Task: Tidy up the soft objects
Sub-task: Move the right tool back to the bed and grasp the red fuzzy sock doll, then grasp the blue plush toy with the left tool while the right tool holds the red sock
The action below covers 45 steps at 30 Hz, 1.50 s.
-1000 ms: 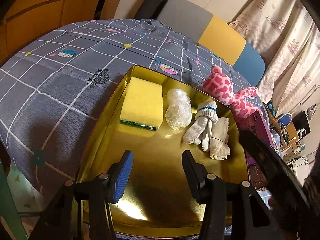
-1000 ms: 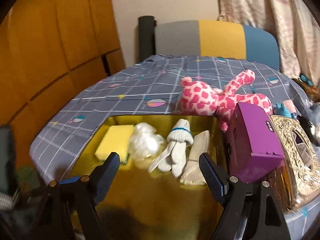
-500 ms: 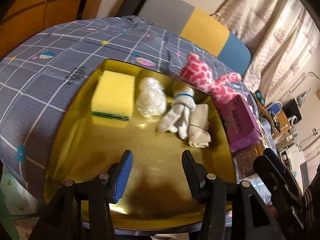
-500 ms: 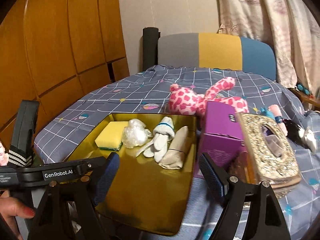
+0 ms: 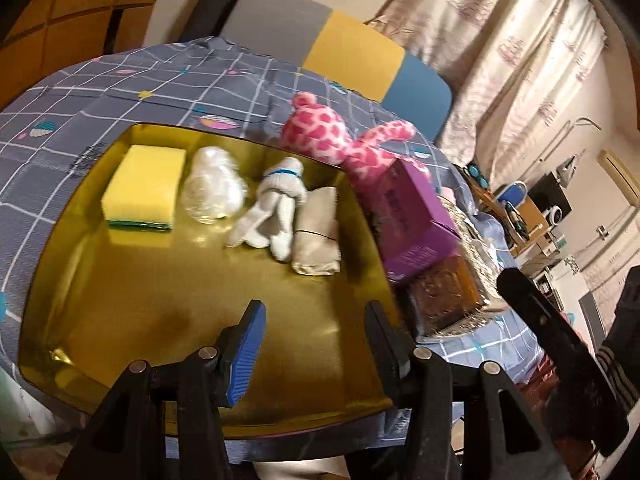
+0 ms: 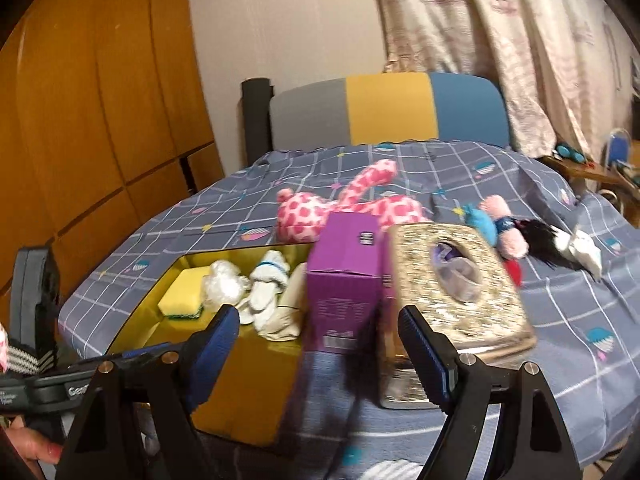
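Note:
A gold tray [image 5: 132, 320] holds a yellow sponge [image 5: 142, 184], a clear plastic bundle [image 5: 212, 188], a white glove [image 5: 276, 208] and a beige cloth roll [image 5: 318, 236] along its far side. A pink spotted plush [image 5: 340, 140] lies on the tablecloth behind the tray; it also shows in the right wrist view [image 6: 316, 208]. My left gripper [image 5: 314, 352] is open and empty above the tray's near edge. My right gripper [image 6: 320, 344] is open and empty, facing a purple box [image 6: 346, 276]. A small doll [image 6: 516, 236] with black hair lies at the right.
The purple box [image 5: 412, 216] stands right of the tray beside an ornate gold tissue box [image 6: 452, 284]. The table has a blue checked cloth [image 6: 560, 320]. A chair [image 6: 384, 110] stands behind it, curtains and clutter to the right.
Both grippers have pulled back from the tray and swung to the right. The purple box, tissue box and doll have come into fuller view. The tray's contents have not moved.

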Each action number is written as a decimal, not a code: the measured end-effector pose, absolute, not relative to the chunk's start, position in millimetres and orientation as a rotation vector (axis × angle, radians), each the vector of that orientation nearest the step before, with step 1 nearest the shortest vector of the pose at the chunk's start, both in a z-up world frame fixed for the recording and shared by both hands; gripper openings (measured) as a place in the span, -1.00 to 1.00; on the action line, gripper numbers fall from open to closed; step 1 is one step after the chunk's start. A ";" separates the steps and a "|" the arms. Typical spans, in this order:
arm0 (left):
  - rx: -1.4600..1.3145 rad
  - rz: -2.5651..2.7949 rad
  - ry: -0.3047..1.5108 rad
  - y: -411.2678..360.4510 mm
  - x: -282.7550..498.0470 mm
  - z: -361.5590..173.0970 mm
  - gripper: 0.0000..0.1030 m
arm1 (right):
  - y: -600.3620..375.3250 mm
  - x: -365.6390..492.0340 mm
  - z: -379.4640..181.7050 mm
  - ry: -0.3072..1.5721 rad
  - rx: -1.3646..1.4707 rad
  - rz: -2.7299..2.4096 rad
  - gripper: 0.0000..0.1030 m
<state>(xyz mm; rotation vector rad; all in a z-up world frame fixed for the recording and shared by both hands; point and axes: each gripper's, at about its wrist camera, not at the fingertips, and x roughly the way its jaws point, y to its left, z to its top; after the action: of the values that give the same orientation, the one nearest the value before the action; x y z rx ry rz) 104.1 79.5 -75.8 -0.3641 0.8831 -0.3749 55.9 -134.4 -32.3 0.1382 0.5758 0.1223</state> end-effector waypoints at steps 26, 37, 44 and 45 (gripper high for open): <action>-0.197 -0.575 0.862 -23.2 87.4 -48.9 0.00 | -374.3 149.3 -93.9 0.759 0.610 -0.118 0.29; -0.161 -0.576 0.856 -33.3 83.2 -43.7 0.00 | -381.3 203.6 -156.1 0.975 0.887 -0.042 -0.15; -0.150 -0.586 0.867 -42.1 85.3 -39.9 0.00 | -392.6 191.1 -147.6 0.911 0.852 -0.031 -0.53; -0.147 -0.589 0.866 -44.3 86.3 -38.3 0.00 | -398.1 185.3 -142.9 0.885 0.831 -0.048 -0.54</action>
<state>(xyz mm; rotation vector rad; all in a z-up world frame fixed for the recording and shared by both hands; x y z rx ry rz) 86.3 -44.3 -38.3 -0.1471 0.8662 -0.5892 185.3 -398.1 -142.9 0.8307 0.8851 -0.0481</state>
